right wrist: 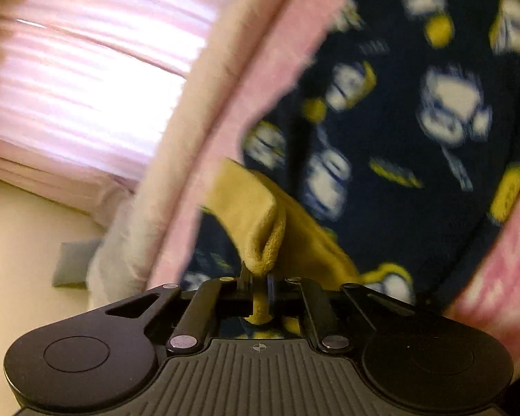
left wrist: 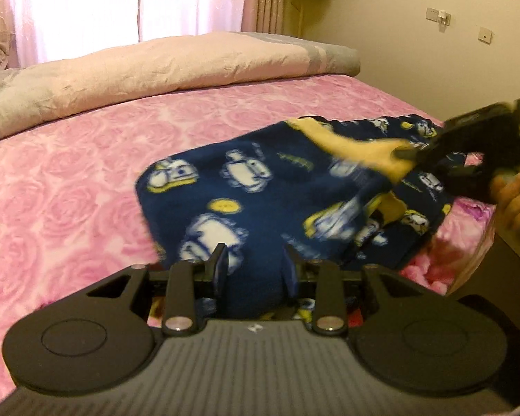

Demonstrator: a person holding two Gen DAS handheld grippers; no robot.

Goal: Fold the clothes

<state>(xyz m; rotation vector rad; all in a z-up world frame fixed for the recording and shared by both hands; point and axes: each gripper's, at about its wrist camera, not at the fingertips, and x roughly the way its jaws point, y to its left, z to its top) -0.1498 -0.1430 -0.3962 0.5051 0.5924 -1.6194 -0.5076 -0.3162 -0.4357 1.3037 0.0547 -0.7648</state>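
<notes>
Navy fleece garment (left wrist: 260,190), printed all over with white cartoon figures and yellow round dots and trimmed in plain yellow, lay rumpled on the pink rose-patterned bedspread (left wrist: 69,180), directly ahead of the left gripper (left wrist: 256,263). Its kind, whether top or trousers, could not be told from the bunched shape. The cloth ran from just before the left fingers (left wrist: 220,267) away and to their right, so its long axis lay on a slant across the bed toward the right gripper (left wrist: 407,154), with the rounded navy edge to the left of that line. A yellow cuff or hem (right wrist: 260,228) formed the raised end, stretched up from the heap. The right gripper's fingers were clamped together on this yellow fold, which bunched just beyond their tips and hung between them. A hand (left wrist: 516,194) gripped the right tool's handle at the near right edge of the bed. The left fingers stood a little apart, with navy cloth showing in the gap; motion blur left it unclear whether their pads pressed the fabric. Beyond the garment, far ahead of both fingers, lay a folded pale duvet (left wrist: 156,69) before a bright curtained window (left wrist: 86,7).
</notes>
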